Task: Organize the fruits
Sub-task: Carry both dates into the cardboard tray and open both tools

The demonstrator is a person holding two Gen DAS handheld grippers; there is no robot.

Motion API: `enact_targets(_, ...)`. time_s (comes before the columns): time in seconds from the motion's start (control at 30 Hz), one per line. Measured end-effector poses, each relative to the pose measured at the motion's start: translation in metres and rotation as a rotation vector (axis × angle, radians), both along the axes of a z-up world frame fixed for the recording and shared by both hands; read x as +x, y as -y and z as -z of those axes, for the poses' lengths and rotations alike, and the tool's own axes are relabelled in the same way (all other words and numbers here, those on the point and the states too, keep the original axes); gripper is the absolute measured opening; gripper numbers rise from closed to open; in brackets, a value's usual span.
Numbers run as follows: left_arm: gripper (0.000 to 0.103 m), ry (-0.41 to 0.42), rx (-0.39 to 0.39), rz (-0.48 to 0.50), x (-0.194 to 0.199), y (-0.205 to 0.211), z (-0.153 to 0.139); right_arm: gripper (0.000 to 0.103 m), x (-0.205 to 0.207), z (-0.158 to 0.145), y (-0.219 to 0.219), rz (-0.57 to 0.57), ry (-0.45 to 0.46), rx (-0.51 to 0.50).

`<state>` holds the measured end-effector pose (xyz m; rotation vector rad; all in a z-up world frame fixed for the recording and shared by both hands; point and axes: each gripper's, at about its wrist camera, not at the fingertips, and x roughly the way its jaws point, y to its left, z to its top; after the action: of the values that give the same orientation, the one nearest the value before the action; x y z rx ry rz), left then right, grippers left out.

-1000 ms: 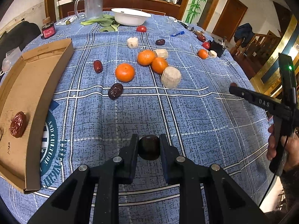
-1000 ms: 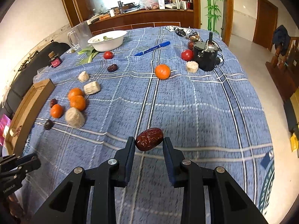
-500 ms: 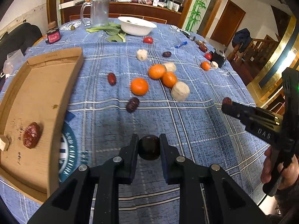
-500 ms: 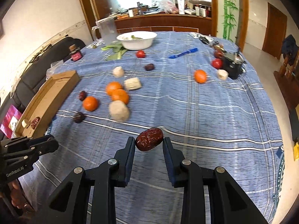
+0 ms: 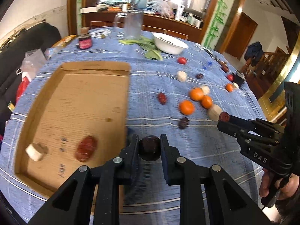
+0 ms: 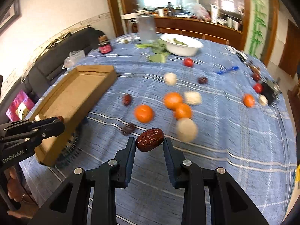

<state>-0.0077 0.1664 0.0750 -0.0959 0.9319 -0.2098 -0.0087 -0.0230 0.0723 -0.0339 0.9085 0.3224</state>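
Dark, smooth-skinned fruit, probably a date, is clamped between the pads of the left gripper, just beside the right-hand rim of the cardboard tray. A wrinkled red date is clamped in the right gripper, held clear above the blue checked worktop; from the left wrist view that gripper is seen at about 3 o'clock, with its date poking past the tips.

Inside the tray, a red date and a pale chunk are already lying at about 9 o'clock from the left gripper. Oranges, more dates and pale lumps are scattered on the worktop at about 1 o'clock.

Several things could be expected to go wrong from here. The red date is pinched only by its ends, so it could be squeezed out and dropped onto the cloth if the hand is swung hard. The two grippers are near each other and appear to be headed for the same tray, so a knock between them is possible. If the dark fruit is released over the rim rather than inside it, it could roll off across the worktop. The light tray could also be pushed along or tipped if its wall is struck by a gripper.
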Motion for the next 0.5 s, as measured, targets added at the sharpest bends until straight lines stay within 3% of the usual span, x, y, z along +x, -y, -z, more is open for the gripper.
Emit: enact_targets(0.5, 0.021, -0.025, 0.031, -0.216, 0.024, -0.12, 0.009, 0.033, 0.042, -0.007, -0.124, -0.176, 0.002, 0.006)
